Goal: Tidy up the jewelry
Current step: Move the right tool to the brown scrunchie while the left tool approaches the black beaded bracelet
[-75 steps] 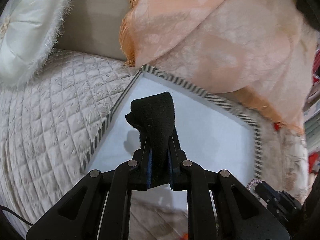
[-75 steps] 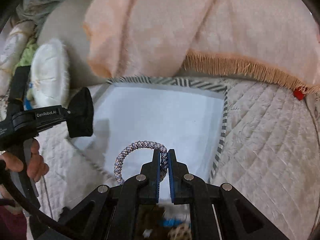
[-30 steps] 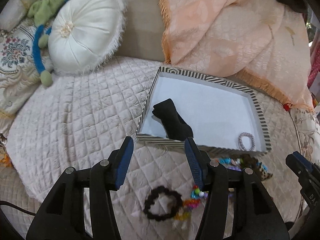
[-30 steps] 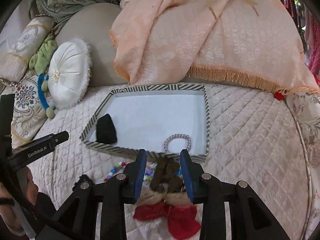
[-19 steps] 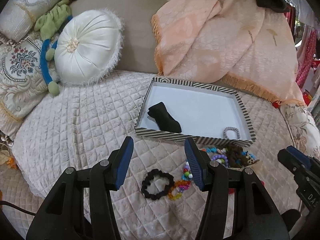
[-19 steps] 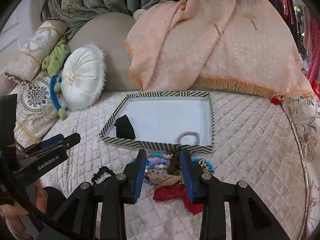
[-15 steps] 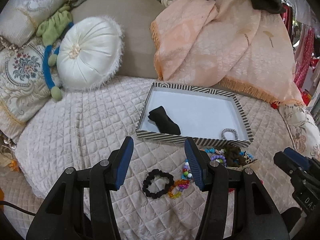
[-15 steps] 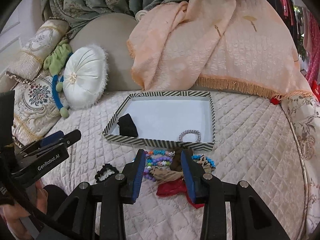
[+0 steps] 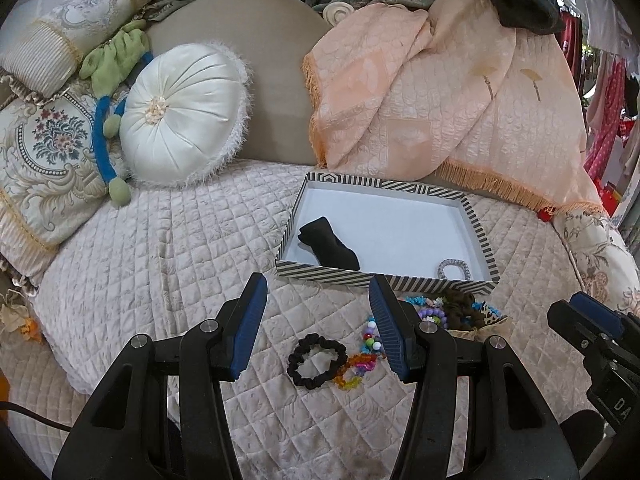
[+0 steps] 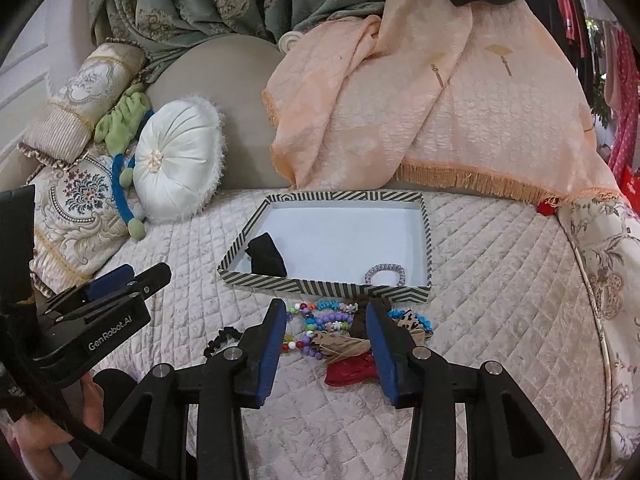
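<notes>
My left gripper (image 9: 316,312) gapes wide, empty; my right gripper (image 10: 326,330), also empty, has just been opening. In the striped tray (image 9: 384,280), the black pouch (image 9: 330,246) runs ten-to-four. "GenRobot.AI" marks my left tool.

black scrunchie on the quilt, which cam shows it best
The left wrist view. There the black scrunchie lies whole on the quilt, framed between the open fingers of the left claw. In the right wrist view only part of its ring shows, at the left finger of the right claw, which covers the rest.
</notes>
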### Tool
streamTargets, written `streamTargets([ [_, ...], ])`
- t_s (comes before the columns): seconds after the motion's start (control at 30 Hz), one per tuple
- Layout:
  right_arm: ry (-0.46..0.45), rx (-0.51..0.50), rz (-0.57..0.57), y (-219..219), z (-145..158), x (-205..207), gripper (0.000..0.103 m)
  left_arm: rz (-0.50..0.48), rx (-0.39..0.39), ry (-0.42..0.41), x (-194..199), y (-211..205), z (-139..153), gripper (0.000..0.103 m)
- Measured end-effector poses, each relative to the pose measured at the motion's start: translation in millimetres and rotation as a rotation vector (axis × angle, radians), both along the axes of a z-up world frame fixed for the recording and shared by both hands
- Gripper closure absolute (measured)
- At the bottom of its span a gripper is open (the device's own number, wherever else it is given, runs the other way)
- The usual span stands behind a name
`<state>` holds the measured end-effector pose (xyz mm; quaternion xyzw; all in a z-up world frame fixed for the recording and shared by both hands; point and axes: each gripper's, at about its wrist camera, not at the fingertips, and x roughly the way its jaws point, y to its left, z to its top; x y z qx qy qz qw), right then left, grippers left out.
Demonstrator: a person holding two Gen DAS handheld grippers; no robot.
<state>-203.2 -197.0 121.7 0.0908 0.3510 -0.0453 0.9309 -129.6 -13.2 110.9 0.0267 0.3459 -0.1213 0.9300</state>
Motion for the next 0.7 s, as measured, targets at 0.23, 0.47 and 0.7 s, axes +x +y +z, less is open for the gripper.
streamTargets([
  [0.23, 0.031, 0.004, -0.007, -5.1, -7.5, 3.5, 0.058, -0.001, 0.016, 0.008, 0.0, -4.0, -3.8, 0.05],
  [0.47, 0.03, 0.016, 0.001, -8.5, -11.0, 6.4, 0.052, -0.003, 0.023, 0.028, 6.0, -9.7, -10.1, 0.05],
  [0.7, 0.053, 0.02, -0.024, -21.8, -16.0, 7.7, 0.05, -0.014, -0.02, 0.098, 22.5, 1.1, -14.3, 0.05],
])
